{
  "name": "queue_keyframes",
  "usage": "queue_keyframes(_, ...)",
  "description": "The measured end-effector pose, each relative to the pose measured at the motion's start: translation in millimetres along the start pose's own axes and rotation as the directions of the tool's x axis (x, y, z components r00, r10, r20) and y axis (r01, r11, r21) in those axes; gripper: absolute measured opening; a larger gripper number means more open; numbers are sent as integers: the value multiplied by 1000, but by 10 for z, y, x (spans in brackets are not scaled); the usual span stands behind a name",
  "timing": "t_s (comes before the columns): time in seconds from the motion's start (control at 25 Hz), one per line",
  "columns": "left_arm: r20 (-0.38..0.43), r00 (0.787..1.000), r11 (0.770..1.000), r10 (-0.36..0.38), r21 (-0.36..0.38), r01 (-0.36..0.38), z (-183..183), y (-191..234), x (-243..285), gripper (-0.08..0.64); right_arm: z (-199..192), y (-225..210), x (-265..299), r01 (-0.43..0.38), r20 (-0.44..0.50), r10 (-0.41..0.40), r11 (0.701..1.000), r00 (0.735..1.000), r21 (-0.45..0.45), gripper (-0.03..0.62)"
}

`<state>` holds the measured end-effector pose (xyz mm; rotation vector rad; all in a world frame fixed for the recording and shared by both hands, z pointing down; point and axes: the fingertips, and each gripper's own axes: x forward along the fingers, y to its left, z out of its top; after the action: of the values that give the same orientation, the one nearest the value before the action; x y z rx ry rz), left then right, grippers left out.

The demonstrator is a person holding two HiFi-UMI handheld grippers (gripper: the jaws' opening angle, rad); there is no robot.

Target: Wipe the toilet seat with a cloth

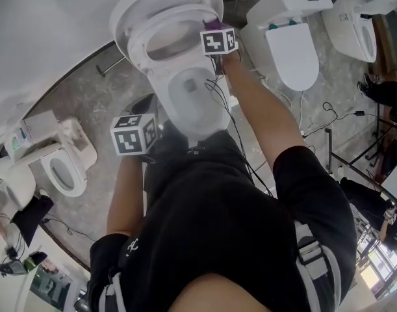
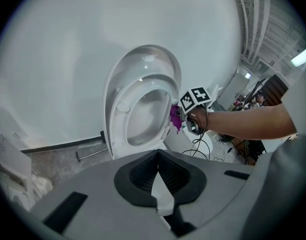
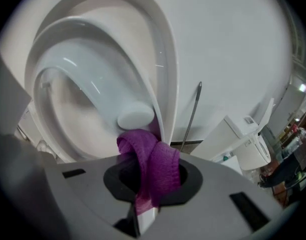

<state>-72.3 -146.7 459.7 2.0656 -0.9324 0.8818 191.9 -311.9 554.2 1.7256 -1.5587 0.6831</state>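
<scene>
Purple cloth [image 3: 153,169] is clamped in the right gripper [image 3: 147,194], whose jaws are closed on its lower end while the rest bulges out of them in a thick folded loop. The cloth is held at the right edge of the toilet seat [image 3: 57,64], which stands raised against the lid [image 3: 153,14]. The top of the loop lies directly under a small oval bumper [image 3: 136,116] on the underside of the seat. Whether the fabric presses on the seat or only sits just beside it cannot be told.

In the left gripper view the same cloth [image 2: 175,118] is seen at the right rim of the upright seat [image 2: 123,119], with the person's arm stretched towards it from the right. The left gripper [image 2: 160,184] is held back near the person's body, at the front left of the open bowl [image 1: 188,96]. Its jaws are pressed fully together with nothing between them.

The toilet is backed by a white wall [image 2: 67,59] and stands on a grey marbled floor [image 1: 101,103]. A thin metal rod [image 3: 192,116] is seen upright just right of the lid. Black cables [image 1: 234,122] hang along the right arm. A second toilet [image 1: 292,51] with its lid down stands well apart at the right, and a third [image 1: 62,168] at the left edge of the floor.
</scene>
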Motion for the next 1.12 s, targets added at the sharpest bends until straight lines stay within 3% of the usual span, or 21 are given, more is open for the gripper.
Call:
queue_keyframes(0.28,50,999,1000,-8,-20,9,70,-20,-209,6,73,112,-371,-4,21,5,999,1000,-42,54)
queue_keyframes(0.48,88,996,999,-15,-30,17,157,19,-308,6,254,278,-685,-21,100,27,997,995,-68,54)
queue_keyframes(0.76,145,989,999,-20,-42,26,275,175,-521,6,654,182,-785,53,72,-51,998,996,-17,54)
queue_keyframes(1.12,162,986,999,-40,-27,45,279,411,-697,6,977,711,-1094,71,182,-28,970,983,-234,54)
